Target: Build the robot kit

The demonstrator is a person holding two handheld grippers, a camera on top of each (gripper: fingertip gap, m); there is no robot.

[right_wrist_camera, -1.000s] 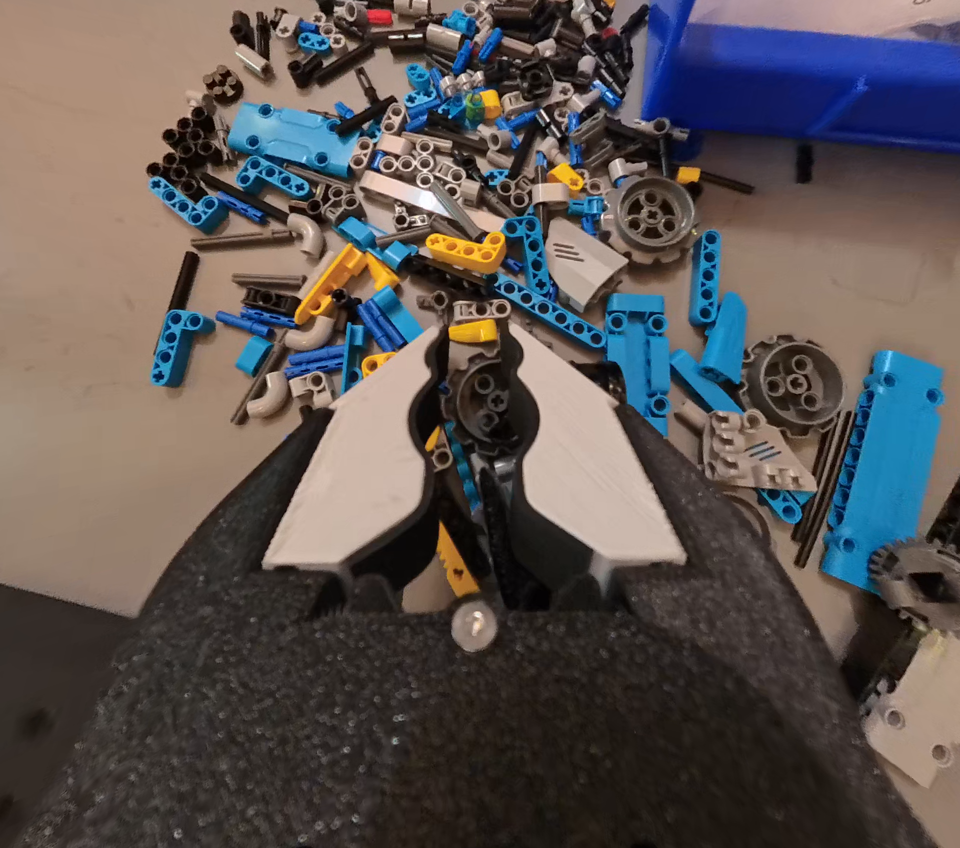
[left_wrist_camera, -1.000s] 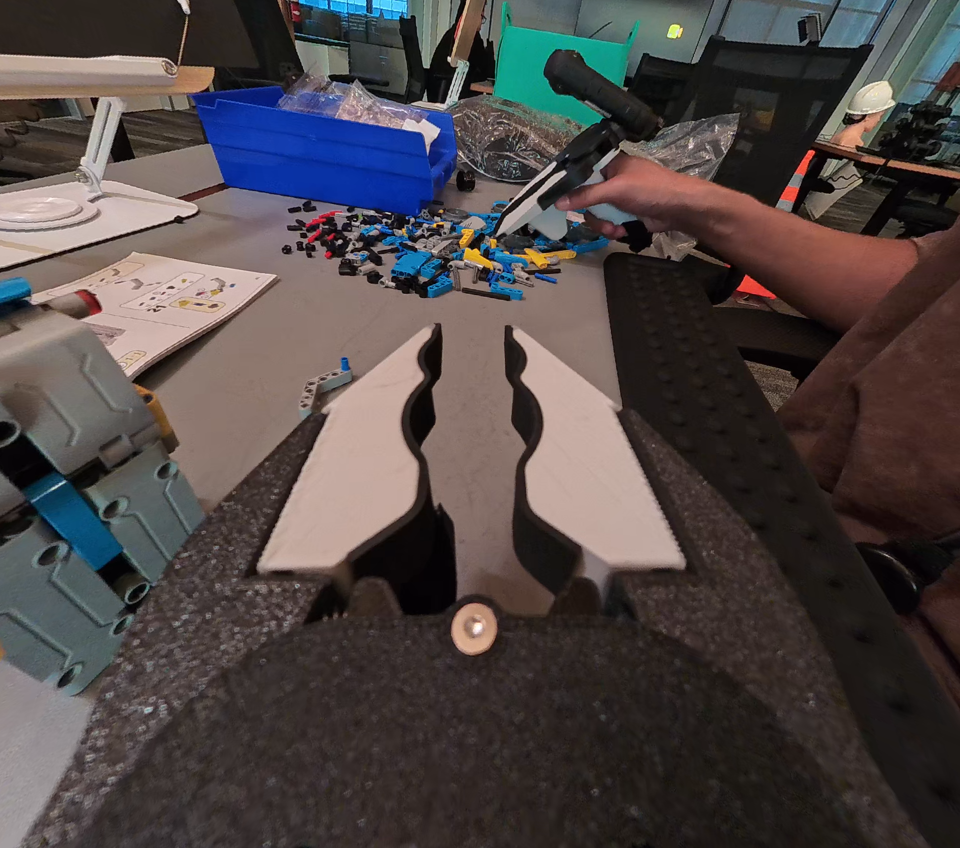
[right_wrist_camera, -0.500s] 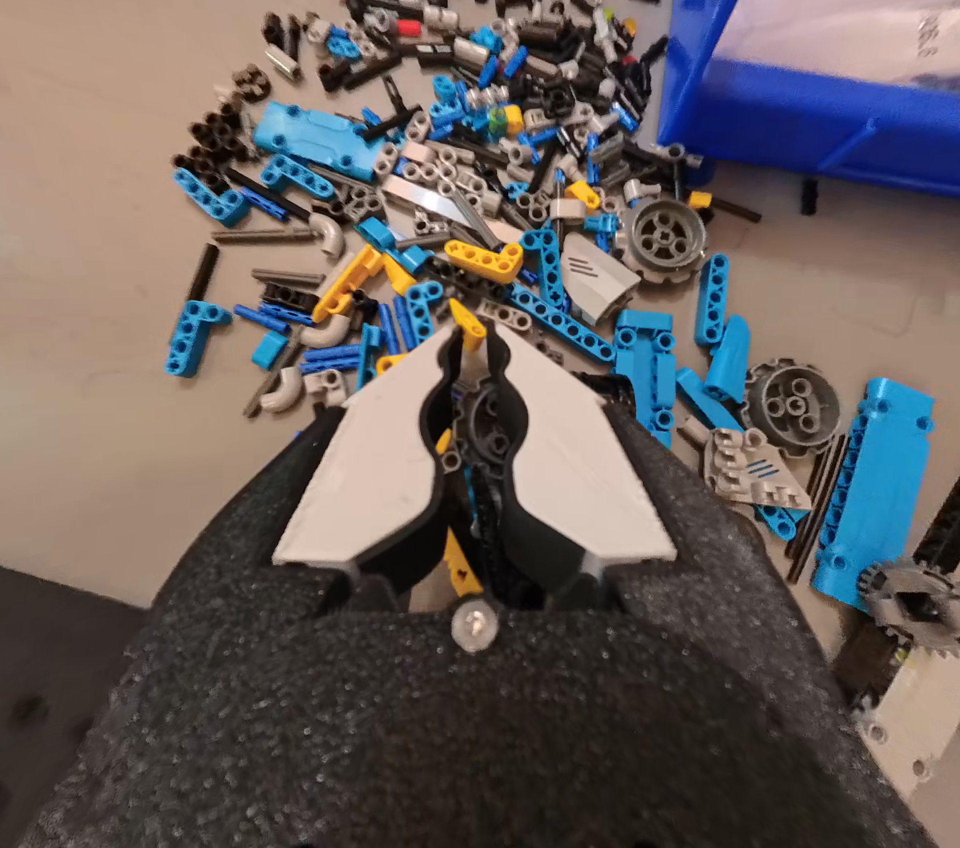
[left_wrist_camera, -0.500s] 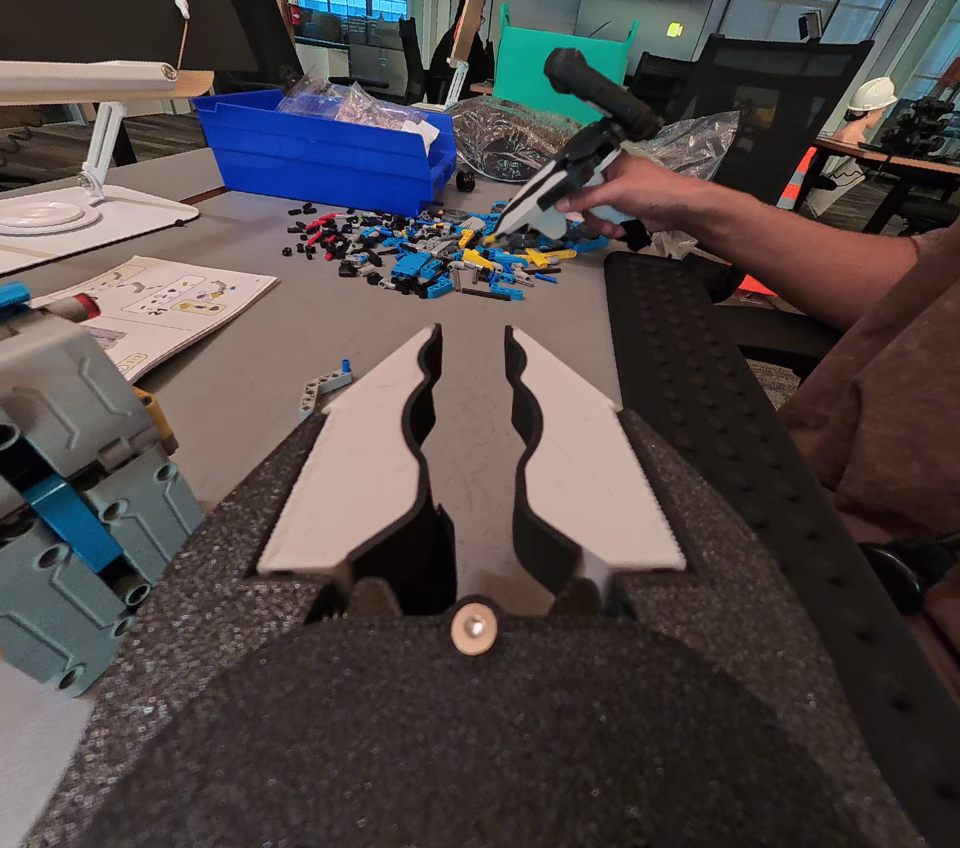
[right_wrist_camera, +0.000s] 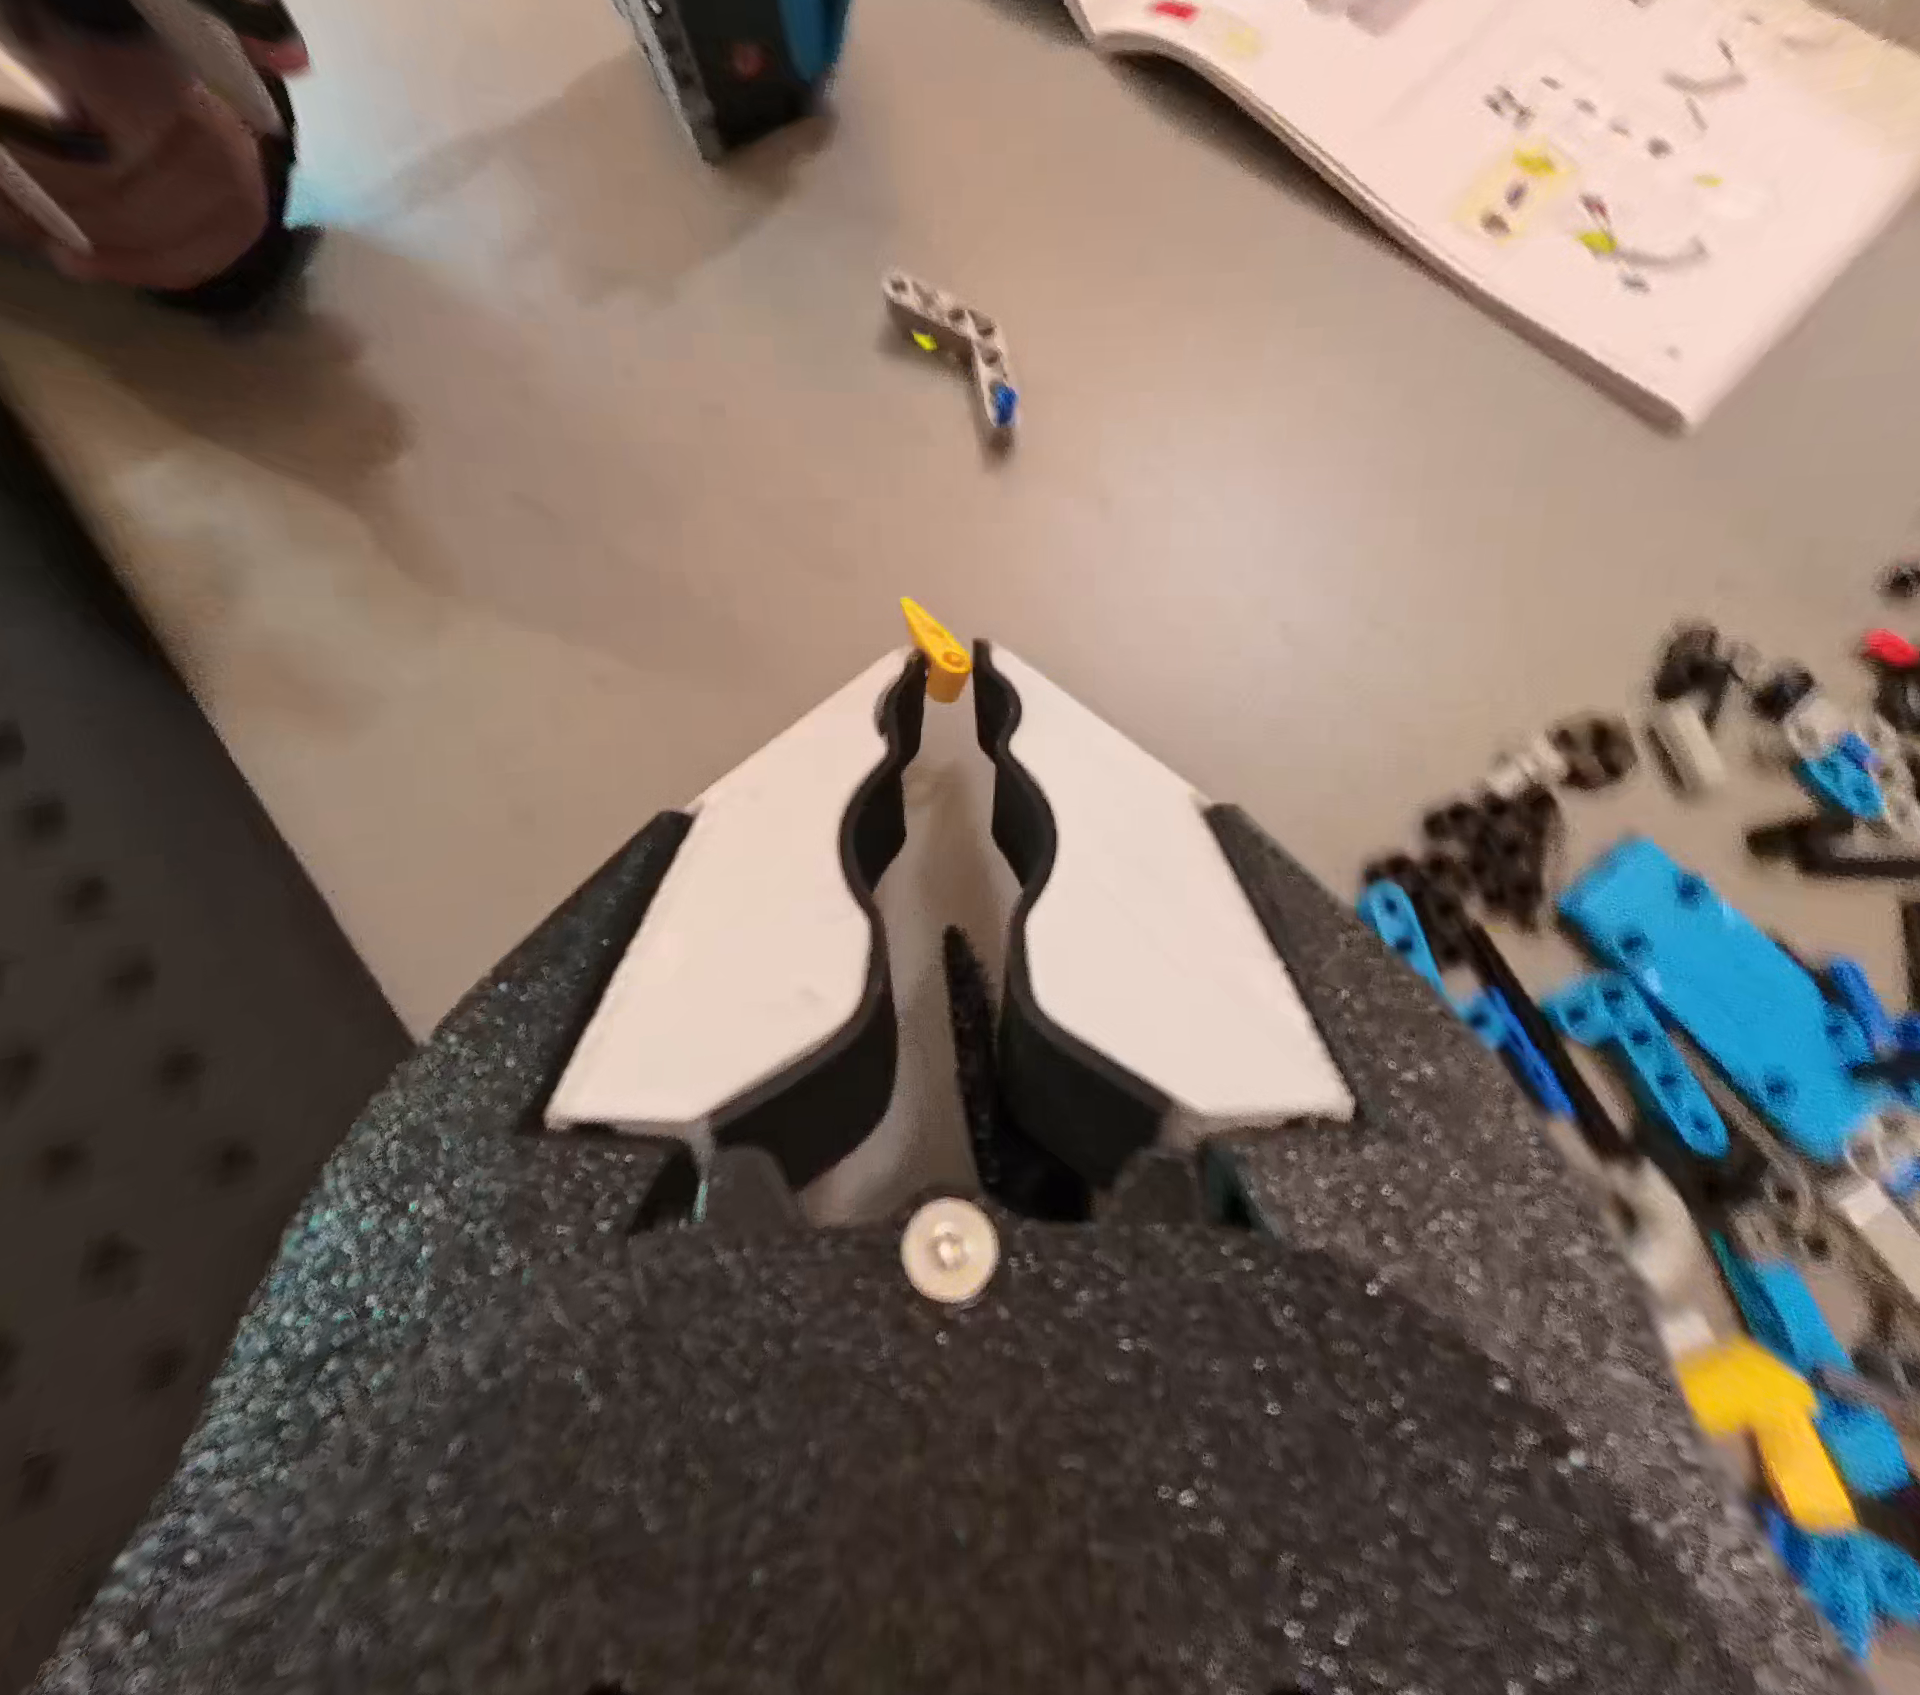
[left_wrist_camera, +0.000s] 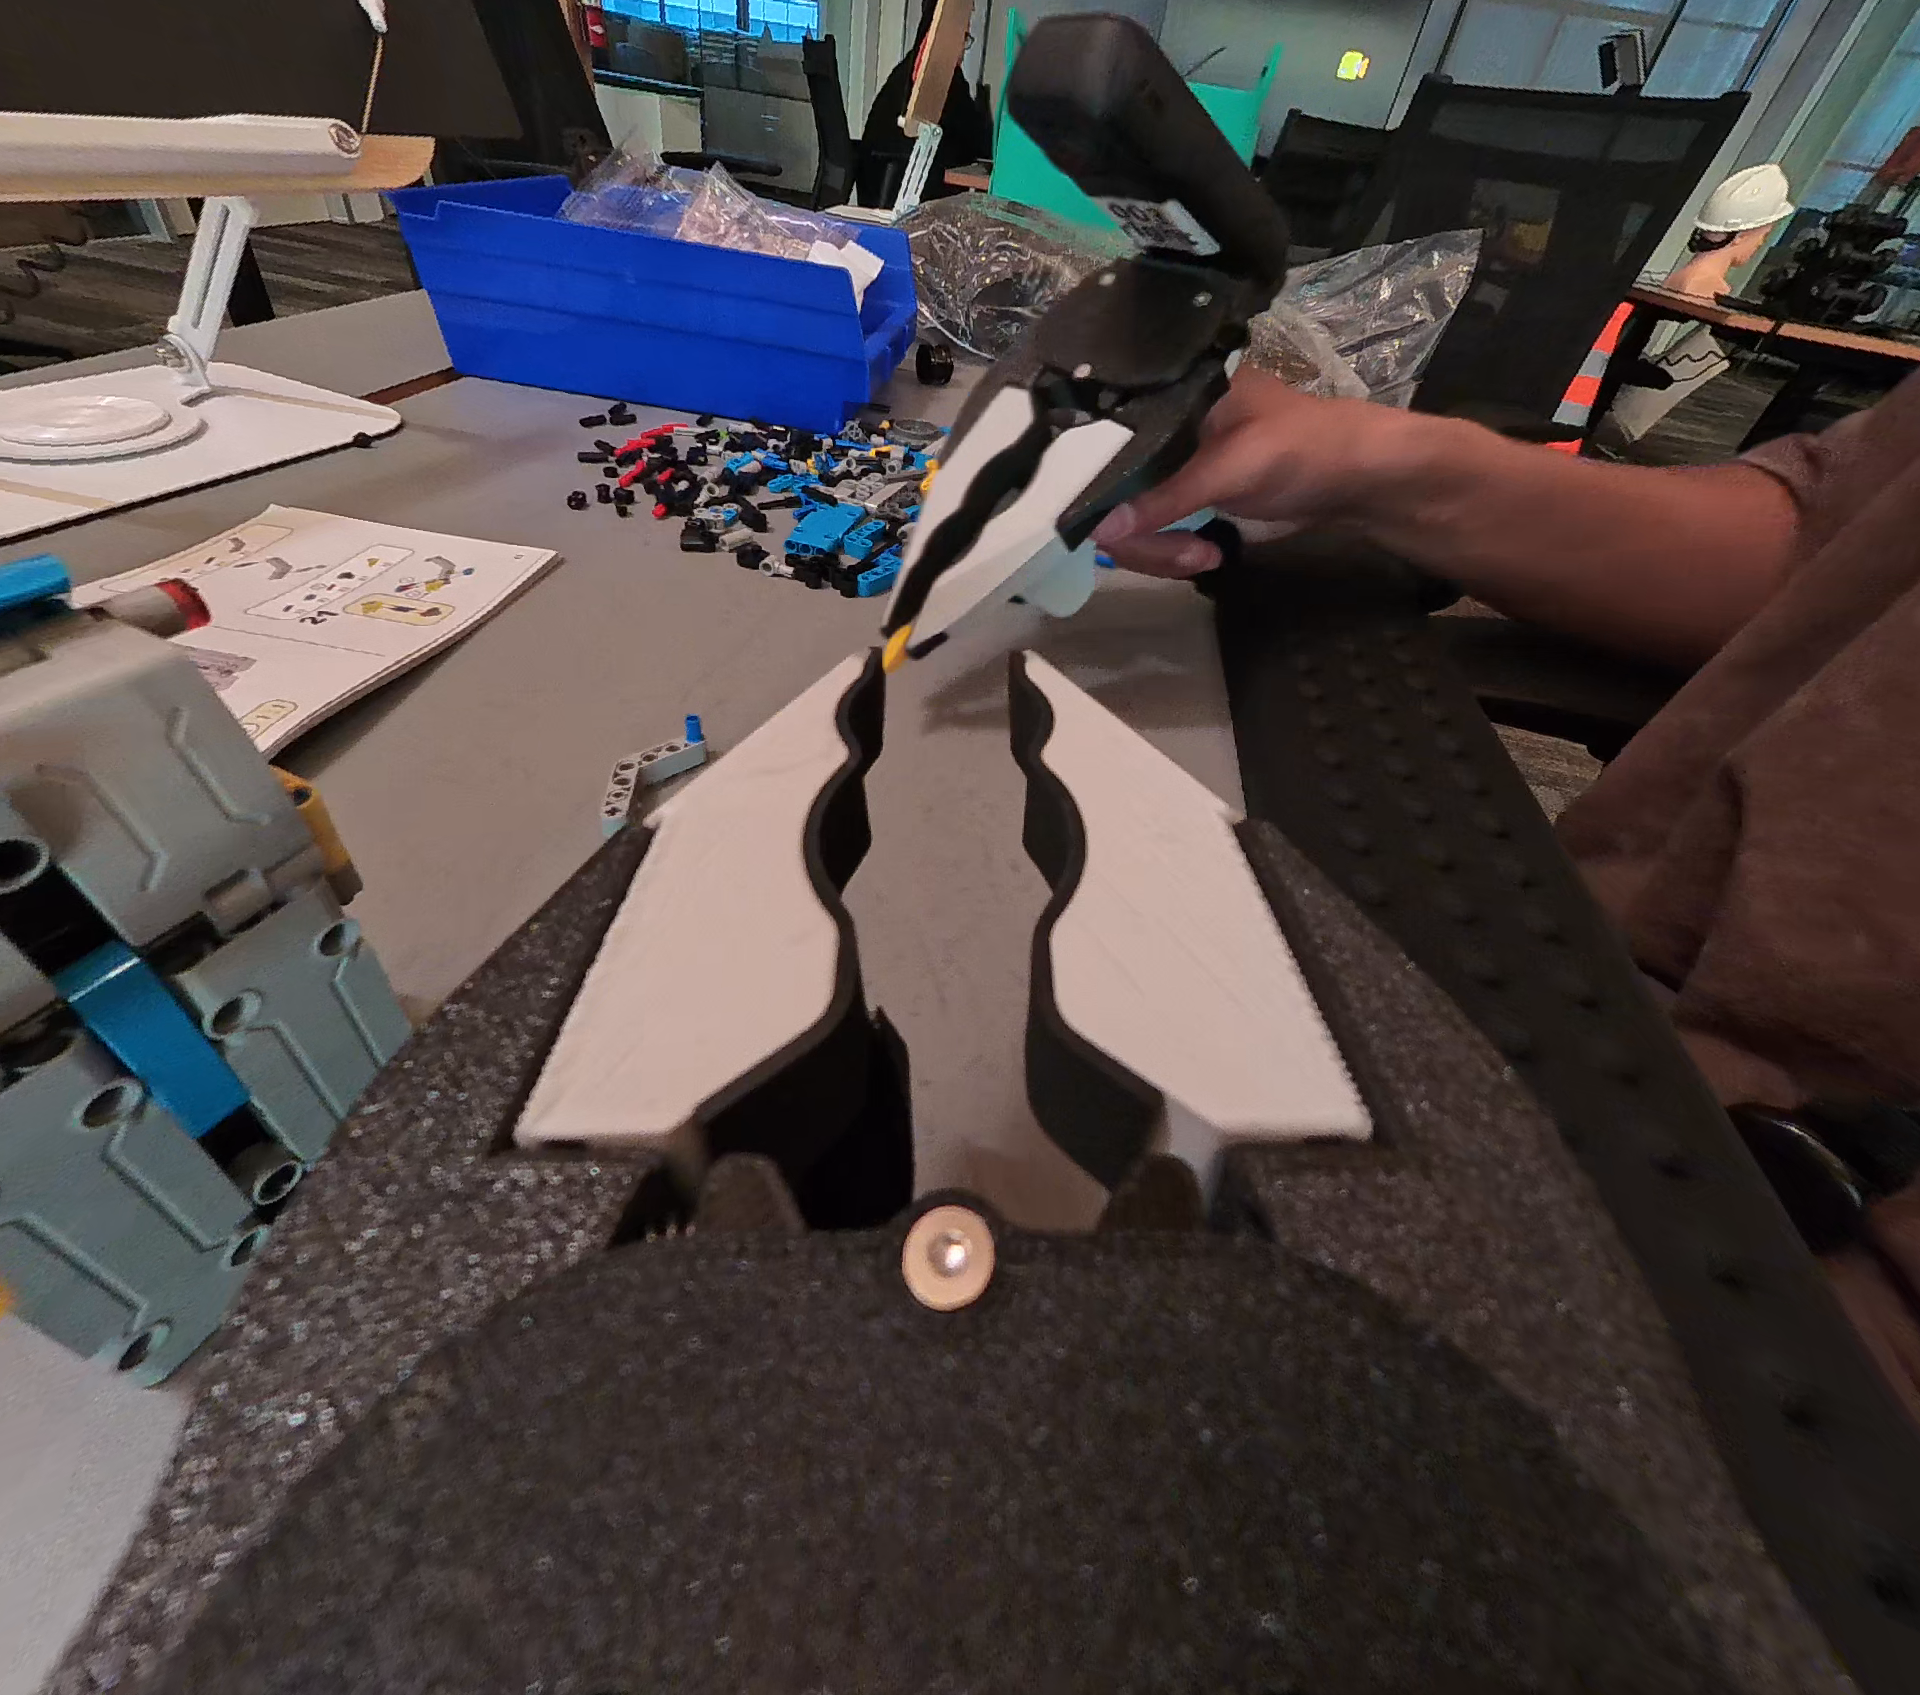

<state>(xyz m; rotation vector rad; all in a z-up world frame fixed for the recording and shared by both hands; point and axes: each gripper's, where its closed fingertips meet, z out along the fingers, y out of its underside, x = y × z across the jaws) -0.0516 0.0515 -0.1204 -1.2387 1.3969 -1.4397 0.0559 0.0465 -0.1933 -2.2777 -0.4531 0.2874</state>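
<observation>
Since the earlier frames the right gripper (right_wrist_camera: 943, 677) has come off the heap of building pieces and swung over to bare worktop, arriving just ahead of the left gripper (left_wrist_camera: 940, 689), which has stayed where it was.

The grey worktop (left_wrist_camera: 582, 710) carries everything. At its far side sits a blue bin (left_wrist_camera: 644, 315) with clear bags in it. At the left edge of the left wrist view stands a part-built grey and blue model (left_wrist_camera: 135, 970), close beside the left gripper. An open instruction booklet (right_wrist_camera: 1455, 66) lies flat beyond it. The heap of loose pieces (left_wrist_camera: 769, 502), blue, black, grey, red and yellow, lies in front of the bin and well apart from the right gripper's tips. A bent grey beam with a blue pin (right_wrist_camera: 951, 336) lies alone on the bare surface between the model and the grippers.

The left gripper's jaws stand apart with nothing between them. The right gripper's jaws are closed almost together at the tips, pinching a small yellow piece (right_wrist_camera: 935, 648) that sticks out past them, held clear above the worktop just beyond the left gripper's tips.
</observation>
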